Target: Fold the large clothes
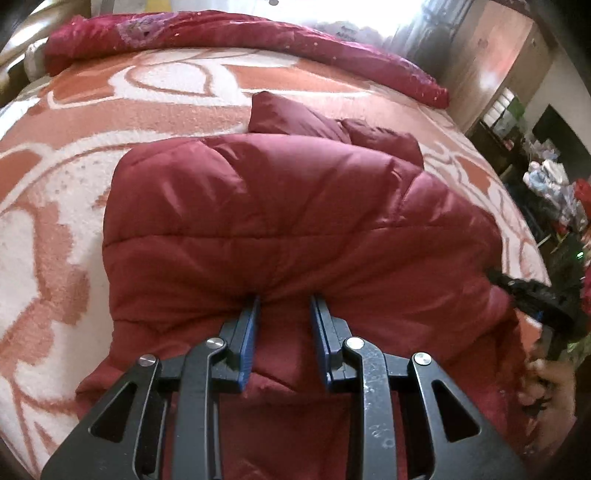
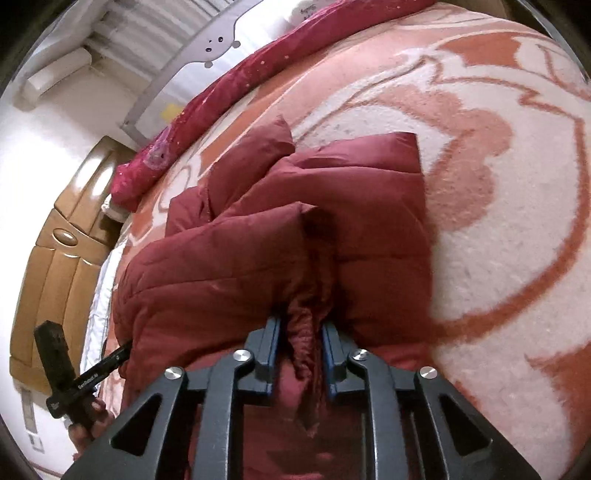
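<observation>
A dark red quilted puffer jacket [image 1: 280, 206] lies folded into a thick bundle on the bed. My left gripper [image 1: 284, 301] presses its blue-padded fingers into the jacket's near edge, with padded fabric bunched between the jaws. My right gripper [image 2: 301, 325] is shut on a gathered fold of the same jacket [image 2: 258, 251], which hangs down between its pads. The right gripper's body shows at the right edge of the left wrist view [image 1: 546, 306]. The left gripper's handle shows at the lower left of the right wrist view [image 2: 70, 376].
The bed is covered by a pink and white patterned blanket [image 1: 74, 177]. A red rolled quilt [image 1: 221, 33] lies along the far edge. A wooden wardrobe [image 2: 55, 266] stands beside the bed. Cluttered items [image 1: 550, 192] are on the floor to the right.
</observation>
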The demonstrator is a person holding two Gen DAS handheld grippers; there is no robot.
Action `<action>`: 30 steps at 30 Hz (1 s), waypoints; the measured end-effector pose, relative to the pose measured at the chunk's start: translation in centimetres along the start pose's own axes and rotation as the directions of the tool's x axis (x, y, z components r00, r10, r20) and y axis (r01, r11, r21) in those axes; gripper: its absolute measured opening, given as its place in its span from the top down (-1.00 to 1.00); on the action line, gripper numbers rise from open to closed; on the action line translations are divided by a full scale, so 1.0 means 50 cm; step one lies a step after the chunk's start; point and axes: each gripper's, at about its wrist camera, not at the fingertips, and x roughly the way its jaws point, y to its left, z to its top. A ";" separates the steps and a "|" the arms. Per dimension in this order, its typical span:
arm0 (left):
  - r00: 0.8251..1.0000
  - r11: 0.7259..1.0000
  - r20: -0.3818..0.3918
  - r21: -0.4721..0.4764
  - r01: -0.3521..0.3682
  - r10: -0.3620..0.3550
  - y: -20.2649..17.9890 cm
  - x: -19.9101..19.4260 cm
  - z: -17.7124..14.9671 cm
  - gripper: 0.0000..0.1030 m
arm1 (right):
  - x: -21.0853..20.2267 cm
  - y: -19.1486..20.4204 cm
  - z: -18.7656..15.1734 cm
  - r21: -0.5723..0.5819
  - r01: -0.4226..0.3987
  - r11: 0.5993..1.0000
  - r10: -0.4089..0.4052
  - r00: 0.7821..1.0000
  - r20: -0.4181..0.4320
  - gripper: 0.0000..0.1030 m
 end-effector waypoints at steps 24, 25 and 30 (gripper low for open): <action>0.998 0.999 0.025 0.015 -0.050 0.050 0.019 -0.051 0.009 0.51 | 0.066 0.144 -0.018 -0.340 0.208 0.917 -0.216 0.976 0.015 0.37; 0.999 0.999 -0.010 0.015 -0.051 0.051 0.027 -0.032 0.008 0.51 | 0.067 0.145 -0.021 -0.331 0.204 0.921 -0.210 0.977 0.016 0.37; 0.998 0.998 -0.016 0.041 -0.057 0.058 0.035 -0.003 -0.003 0.51 | 0.008 0.151 -0.017 -0.263 0.178 0.948 -0.166 0.984 0.068 0.31</action>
